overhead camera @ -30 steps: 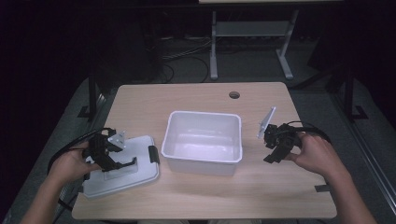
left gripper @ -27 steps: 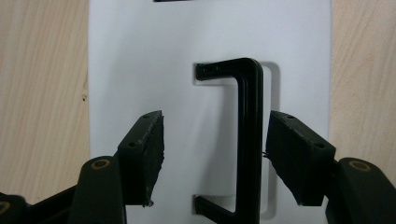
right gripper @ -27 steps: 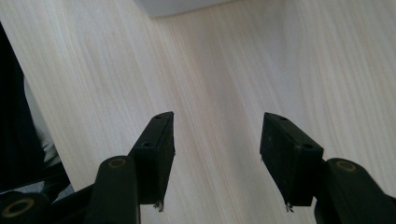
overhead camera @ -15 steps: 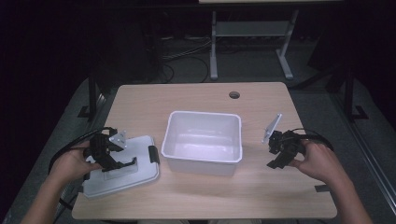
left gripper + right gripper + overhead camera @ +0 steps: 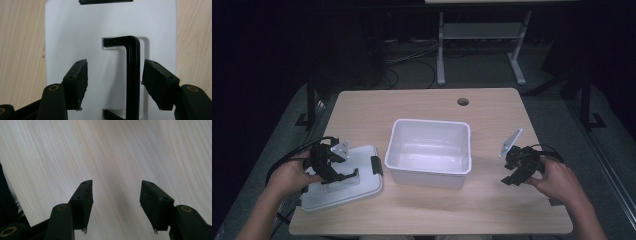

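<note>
An empty white plastic bin (image 5: 430, 150) stands mid-table. Its white lid (image 5: 343, 177) lies flat at the front left, with a black handle (image 5: 133, 75) in the middle and black clips at its ends. My left gripper (image 5: 331, 165) hovers just over the lid, open, its jaws on either side of the handle (image 5: 343, 176) without closing on it; in the left gripper view my left gripper (image 5: 115, 82) is wide apart. My right gripper (image 5: 518, 170) is open above bare wood right of the bin; my right gripper (image 5: 116, 205) holds nothing.
The wooden table (image 5: 427, 107) has a round cable hole (image 5: 463, 101) at the back. A white desk frame (image 5: 477, 35) and cables lie on the dark floor behind. Cables trail off each gripper at the table's sides.
My right gripper has drawn back from the bin's right side toward the front right. My left gripper has stayed over the lid, shifting only slightly.
</note>
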The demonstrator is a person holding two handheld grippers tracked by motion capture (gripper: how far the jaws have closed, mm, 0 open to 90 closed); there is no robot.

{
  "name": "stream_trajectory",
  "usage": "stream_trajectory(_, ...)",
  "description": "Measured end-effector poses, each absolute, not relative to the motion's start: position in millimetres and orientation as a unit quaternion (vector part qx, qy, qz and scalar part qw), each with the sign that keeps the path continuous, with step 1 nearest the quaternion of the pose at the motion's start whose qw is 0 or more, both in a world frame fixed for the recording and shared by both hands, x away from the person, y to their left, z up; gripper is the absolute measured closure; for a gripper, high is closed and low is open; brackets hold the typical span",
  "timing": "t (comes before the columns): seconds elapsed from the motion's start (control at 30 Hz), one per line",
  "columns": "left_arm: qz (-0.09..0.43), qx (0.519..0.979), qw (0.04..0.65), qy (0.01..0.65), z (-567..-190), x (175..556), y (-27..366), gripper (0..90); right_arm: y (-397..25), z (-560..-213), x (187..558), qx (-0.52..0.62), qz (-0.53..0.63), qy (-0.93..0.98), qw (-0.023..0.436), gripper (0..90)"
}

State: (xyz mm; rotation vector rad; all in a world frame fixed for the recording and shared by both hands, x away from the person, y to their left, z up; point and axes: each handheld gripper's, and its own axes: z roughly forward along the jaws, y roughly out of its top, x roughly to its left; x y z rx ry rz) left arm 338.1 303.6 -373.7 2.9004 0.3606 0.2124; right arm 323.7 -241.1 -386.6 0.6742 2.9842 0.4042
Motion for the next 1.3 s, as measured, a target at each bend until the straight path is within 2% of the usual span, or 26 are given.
stream_trajectory(0.57,0.07,0.985,0.103,0.12,-373,338,302,36.6,-255,-405,309,0.24,0.178,0.953,0.044,40.5)
stream_trajectory(1.3,0.07,0.985,0.106,0.119,-376,335,301,36.3,-260,-424,290,0.292,0.27,0.913,0.093,34.4)
